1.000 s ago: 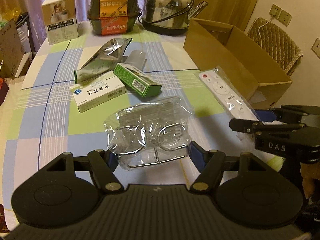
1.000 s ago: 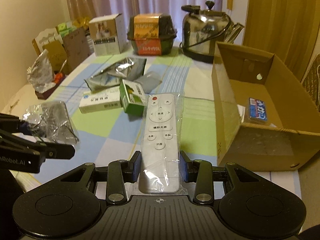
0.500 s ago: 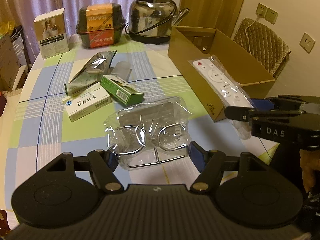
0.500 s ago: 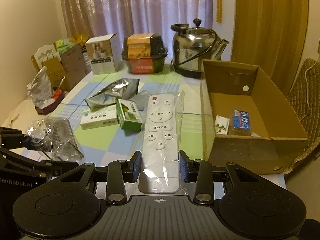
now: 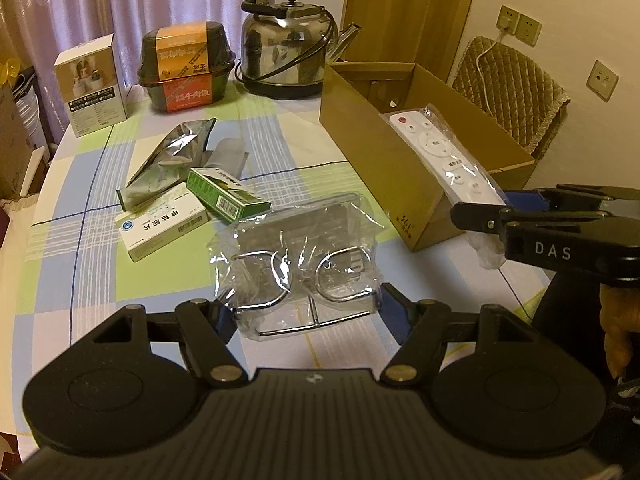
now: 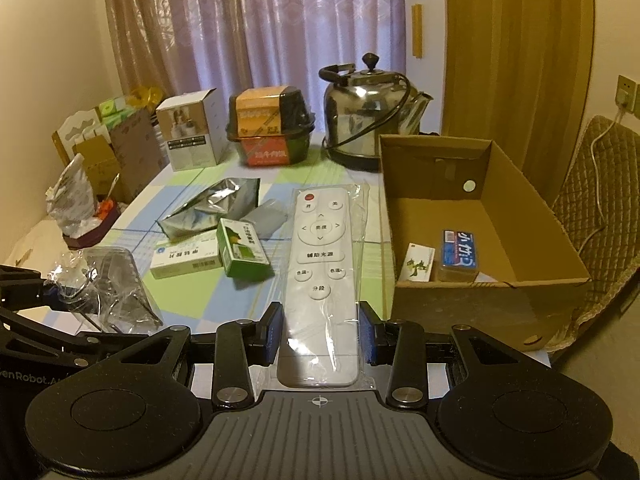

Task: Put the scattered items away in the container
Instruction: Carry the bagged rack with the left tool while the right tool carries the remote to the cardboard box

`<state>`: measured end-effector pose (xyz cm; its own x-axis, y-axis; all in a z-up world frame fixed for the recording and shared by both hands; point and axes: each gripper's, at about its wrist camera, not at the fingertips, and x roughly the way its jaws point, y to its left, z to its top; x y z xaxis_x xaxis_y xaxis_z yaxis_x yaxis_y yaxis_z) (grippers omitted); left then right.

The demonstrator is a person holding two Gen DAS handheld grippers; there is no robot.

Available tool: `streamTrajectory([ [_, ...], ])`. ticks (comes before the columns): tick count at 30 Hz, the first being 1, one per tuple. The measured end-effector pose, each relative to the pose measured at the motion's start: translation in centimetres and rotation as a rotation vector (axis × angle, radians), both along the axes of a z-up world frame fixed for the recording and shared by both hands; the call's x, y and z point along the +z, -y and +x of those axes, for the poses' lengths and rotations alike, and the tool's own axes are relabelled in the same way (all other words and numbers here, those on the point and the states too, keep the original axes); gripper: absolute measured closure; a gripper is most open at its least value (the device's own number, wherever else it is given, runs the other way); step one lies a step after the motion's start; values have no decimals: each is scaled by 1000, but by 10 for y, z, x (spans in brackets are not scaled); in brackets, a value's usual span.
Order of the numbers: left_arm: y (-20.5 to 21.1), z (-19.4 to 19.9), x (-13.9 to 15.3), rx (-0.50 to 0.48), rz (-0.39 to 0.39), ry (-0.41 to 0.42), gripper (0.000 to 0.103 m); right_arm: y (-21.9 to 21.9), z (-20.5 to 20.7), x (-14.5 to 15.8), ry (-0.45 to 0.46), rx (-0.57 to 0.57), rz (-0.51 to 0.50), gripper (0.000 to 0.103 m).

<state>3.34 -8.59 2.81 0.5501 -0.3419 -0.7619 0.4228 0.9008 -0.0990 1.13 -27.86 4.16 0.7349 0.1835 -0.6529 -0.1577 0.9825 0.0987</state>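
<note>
My left gripper [image 5: 306,314] is shut on a clear plastic bag holding a wire rack [image 5: 298,264], lifted above the table. My right gripper [image 6: 320,330] is shut on a white remote control in a plastic sleeve [image 6: 320,272], held in the air left of the open cardboard box [image 6: 532,216]. In the left wrist view the remote [image 5: 440,156] hangs over the box [image 5: 360,132] and the right gripper [image 5: 516,216] shows at the right. The box holds a blue packet [image 6: 460,256] and a small white carton [image 6: 418,268]. On the table lie a white medicine box [image 5: 160,228], a green box [image 5: 226,194] and a silver pouch [image 5: 168,164].
At the table's far side stand a steel kettle [image 5: 290,48], a black food tub with an orange label [image 5: 186,66] and a white carton [image 5: 92,86]. A quilted chair [image 5: 512,92] is behind the box. Cartons and bags [image 6: 96,160] crowd the floor at the left.
Both grippers have risen with their loads. The remote has moved from the table edge beside the box to above the box.
</note>
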Motion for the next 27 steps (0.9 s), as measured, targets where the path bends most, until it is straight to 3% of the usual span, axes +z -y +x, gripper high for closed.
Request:
streamTrajectory([
  [27,48,14,4,-93,8,8,37,52,7,4,11,-108,30,62],
])
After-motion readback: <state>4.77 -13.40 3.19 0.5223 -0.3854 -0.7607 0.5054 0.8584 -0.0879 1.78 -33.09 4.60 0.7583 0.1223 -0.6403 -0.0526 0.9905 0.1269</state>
